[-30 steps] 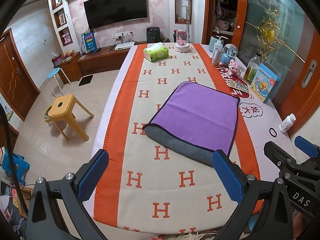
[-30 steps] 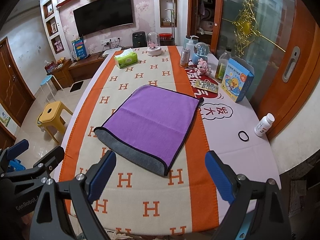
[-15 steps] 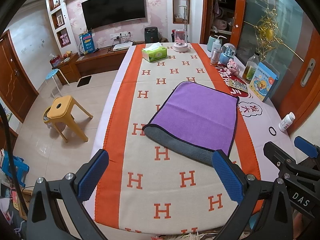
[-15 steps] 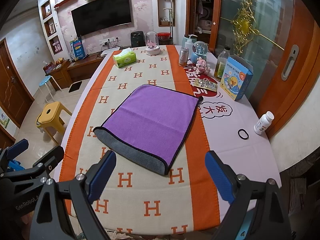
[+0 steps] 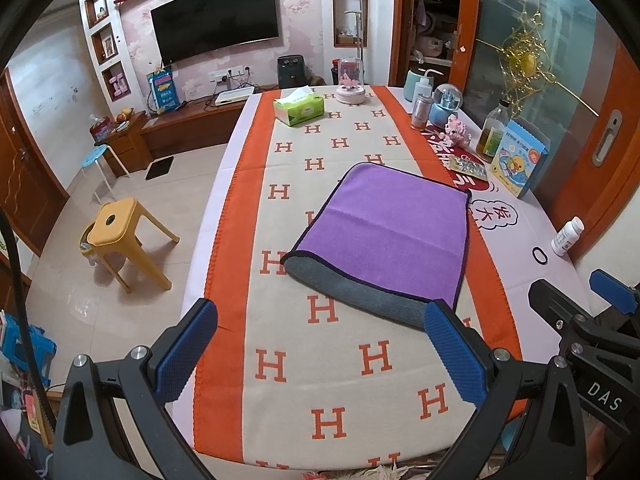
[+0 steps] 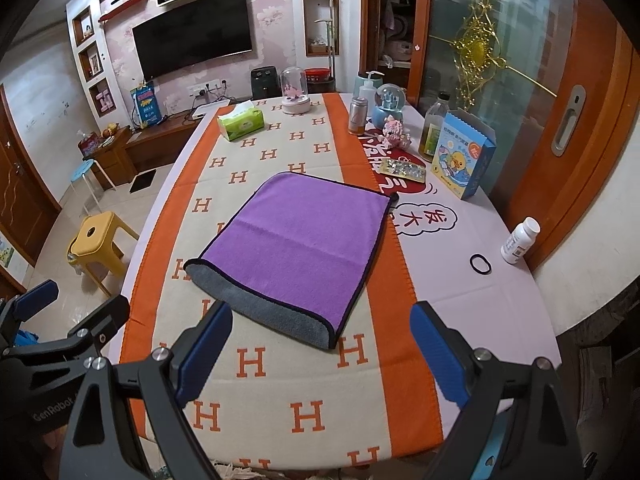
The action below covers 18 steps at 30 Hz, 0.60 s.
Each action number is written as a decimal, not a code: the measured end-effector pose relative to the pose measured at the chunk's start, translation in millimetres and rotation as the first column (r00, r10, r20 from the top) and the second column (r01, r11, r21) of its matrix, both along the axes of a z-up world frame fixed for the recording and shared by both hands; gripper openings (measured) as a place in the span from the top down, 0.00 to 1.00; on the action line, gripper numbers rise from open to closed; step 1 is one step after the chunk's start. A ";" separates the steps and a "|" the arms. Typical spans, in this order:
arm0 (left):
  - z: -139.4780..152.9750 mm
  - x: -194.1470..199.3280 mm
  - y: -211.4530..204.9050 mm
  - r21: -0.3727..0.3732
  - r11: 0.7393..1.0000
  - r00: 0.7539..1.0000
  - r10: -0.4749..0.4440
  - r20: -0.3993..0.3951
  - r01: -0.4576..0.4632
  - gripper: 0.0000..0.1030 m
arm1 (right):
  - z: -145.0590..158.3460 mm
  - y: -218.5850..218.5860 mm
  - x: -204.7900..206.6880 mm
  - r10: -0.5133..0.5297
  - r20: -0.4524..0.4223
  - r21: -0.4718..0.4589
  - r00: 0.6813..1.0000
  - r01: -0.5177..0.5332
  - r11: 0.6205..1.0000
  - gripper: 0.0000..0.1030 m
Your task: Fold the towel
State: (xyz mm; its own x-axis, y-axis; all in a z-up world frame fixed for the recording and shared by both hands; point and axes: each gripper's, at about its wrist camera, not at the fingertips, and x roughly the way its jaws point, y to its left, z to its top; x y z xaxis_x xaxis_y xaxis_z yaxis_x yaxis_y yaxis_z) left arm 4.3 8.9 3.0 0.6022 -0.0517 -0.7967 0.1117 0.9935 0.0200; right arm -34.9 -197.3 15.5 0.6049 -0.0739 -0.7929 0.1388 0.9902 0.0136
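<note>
Hovering as before, both tools gaping; towel [image 5: 384, 236] unmoved.

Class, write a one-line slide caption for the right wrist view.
Open right hand-held gripper hovers before a purple towel folded once, grey underside showing, on the H-patterned tablecloth.

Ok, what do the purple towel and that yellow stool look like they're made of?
The towel looks like soft microfibre: matte, fuzzy purple face, plush grey underside at the near edge, dark stitched binding. The stool seems to be moulded plastic, one uniform yellow, smooth with a slight sheen, though that is a guess.
</note>
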 end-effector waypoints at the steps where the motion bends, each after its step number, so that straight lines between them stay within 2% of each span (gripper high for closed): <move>1: 0.4 -1.5 1.1 -0.001 1.000 1.000 -0.002 0.002 0.002 0.01 | 0.5 0.6 -0.3 -0.003 0.002 0.001 1.000 0.003 1.000 0.12; 13: 1.4 -0.4 13.3 0.006 0.999 0.999 -0.035 0.037 0.034 0.01 | 1.3 10.3 -10.4 -0.037 0.021 -0.001 0.999 0.037 0.999 0.12; 18: -0.4 12.2 18.8 -0.025 0.995 0.994 -0.092 0.052 0.093 0.01 | -7.2 4.3 -11.1 -0.064 0.007 0.015 0.998 0.064 0.998 0.12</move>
